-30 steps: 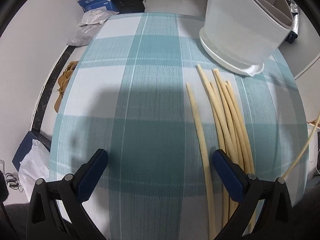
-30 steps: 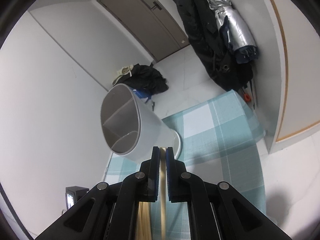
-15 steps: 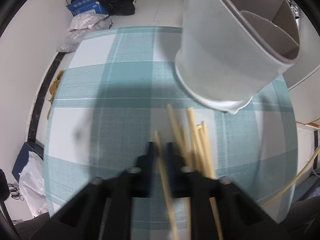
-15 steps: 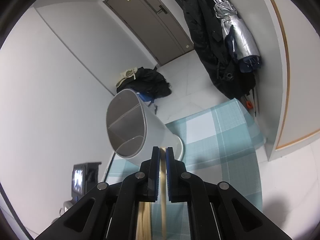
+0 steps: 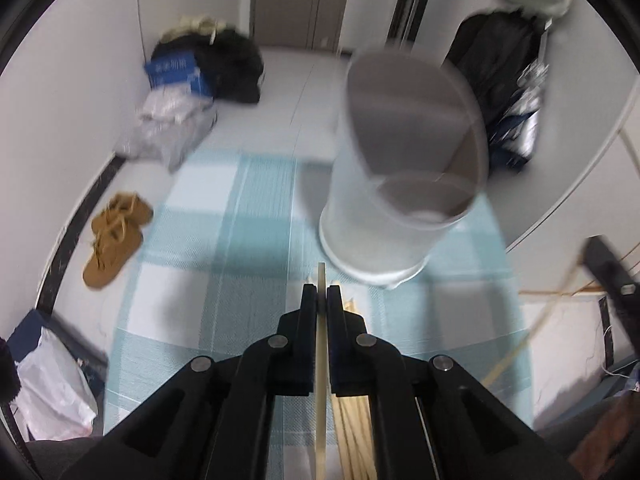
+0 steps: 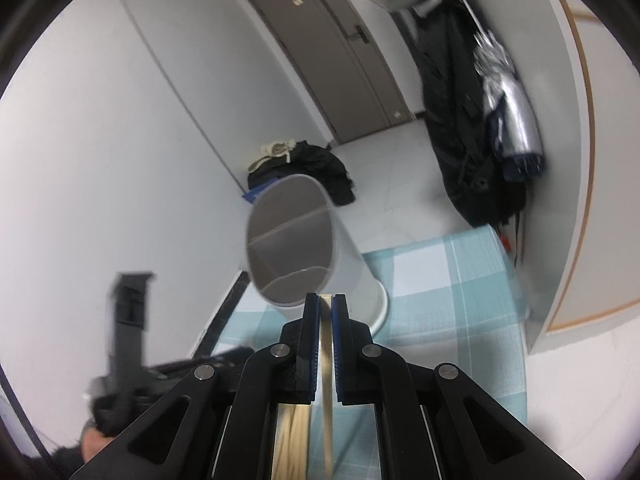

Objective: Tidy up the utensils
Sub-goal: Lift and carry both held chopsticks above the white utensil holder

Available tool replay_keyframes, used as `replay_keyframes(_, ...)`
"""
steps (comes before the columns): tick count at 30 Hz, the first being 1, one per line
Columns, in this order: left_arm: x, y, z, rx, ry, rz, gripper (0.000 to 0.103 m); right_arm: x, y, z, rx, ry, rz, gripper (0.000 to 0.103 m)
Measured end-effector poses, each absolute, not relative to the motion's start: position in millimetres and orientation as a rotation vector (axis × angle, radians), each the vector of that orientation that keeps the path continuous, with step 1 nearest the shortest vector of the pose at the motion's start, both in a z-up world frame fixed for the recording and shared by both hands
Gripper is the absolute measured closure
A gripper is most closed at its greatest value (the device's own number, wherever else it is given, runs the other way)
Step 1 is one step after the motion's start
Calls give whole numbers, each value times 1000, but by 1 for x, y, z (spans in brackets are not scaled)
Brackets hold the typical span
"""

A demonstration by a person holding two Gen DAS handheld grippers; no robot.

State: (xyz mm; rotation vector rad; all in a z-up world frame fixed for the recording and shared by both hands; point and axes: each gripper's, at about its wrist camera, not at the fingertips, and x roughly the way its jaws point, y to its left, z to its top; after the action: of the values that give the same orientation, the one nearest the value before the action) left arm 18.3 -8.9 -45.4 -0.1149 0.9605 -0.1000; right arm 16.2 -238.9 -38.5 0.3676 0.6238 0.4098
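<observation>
Transfer of chopsticks into the holder (image 5: 404, 184) was the step in hand, judging by how both grippers pointed toward it with sticks clamped. Largest thing on the checked cloth (image 5: 224, 240), the holder was a white oval tub with grey inner walls dividing it into compartments; in the right wrist view (image 6: 296, 248) a partition crossed it about midway. It looked empty, though blur hid the bottom.

Near the holder's base and on its near side, the loose pile (image 5: 354, 432) of pale chopsticks lay on the cloth, partly hidden under the left gripper. How many remained could not be counted.

Left gripper (image 5: 321, 294) was closed on 1 chopstick (image 5: 321, 360), its tip reaching just past the fingertips toward the holder's foot. Right gripper (image 6: 326, 304) was likewise squeezed on 1 chopstick (image 6: 327, 360), tip level with the pads, just short of the holder's rim in that view.

Each stick was thin, straight, cream-coloured and smooth, so it could probably pivot or slip between flat pads.

Next move, I judged, called for raising a tip above the rim, tilting the stick toward upright over 1 compartment, then releasing without knocking the light tub.
</observation>
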Motion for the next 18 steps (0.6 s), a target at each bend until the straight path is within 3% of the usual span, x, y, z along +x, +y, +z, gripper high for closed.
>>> replay_keyframes(6,-11,-14,-13,-82,822,-156,102,-6,-215,-24,297,546,435,98)
replay_keyframes(18,-22,-8,6,-72,791,-206,103,-25,-186,-11,194,499,417,98)
